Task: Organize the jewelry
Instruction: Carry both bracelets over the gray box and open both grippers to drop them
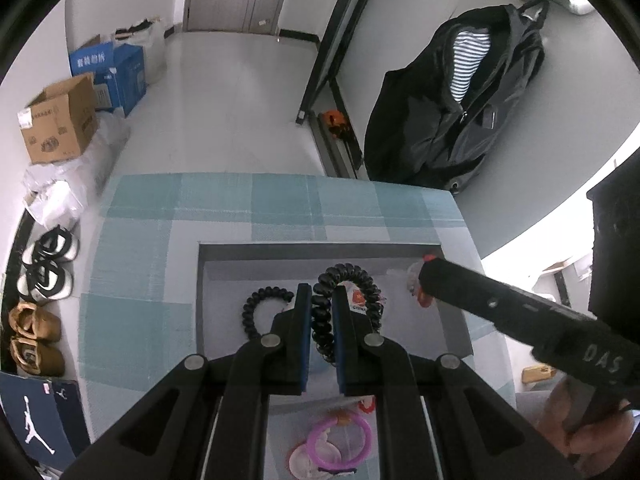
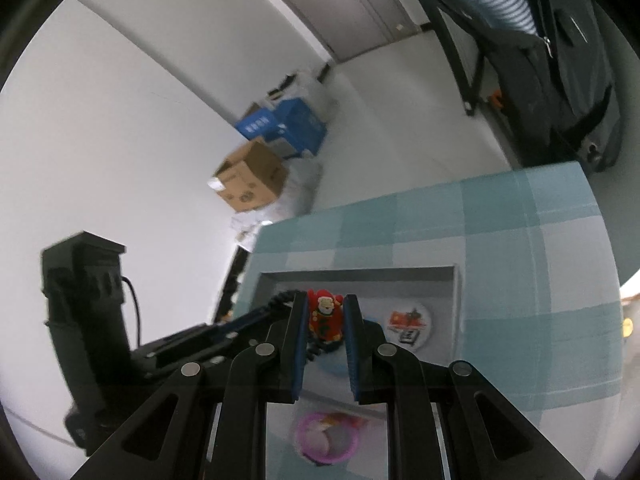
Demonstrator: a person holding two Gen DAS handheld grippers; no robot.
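A grey tray [image 1: 320, 252] sits on a table with a teal checked cloth. My left gripper [image 1: 322, 294] is shut on a black spiral hair tie [image 1: 348, 274] over the tray. A second black spiral tie [image 1: 260, 300] lies in the tray to its left. My right gripper [image 2: 325, 308] is shut on a red Santa figure charm [image 2: 325, 316] and holds it above the tray [image 2: 360, 274]; it shows in the left wrist view [image 1: 424, 280] at the tray's right corner. A round badge [image 2: 409, 326] lies in the tray. A pink ring [image 1: 340, 438] lies near the front.
The cloth-covered table [image 1: 140, 240] ends at an edge on the far side. Cardboard and blue boxes [image 1: 60, 120] stand on the floor at the left, with shoes [image 1: 44, 268] beside the table. A black jacket [image 1: 460, 100] hangs at the right.
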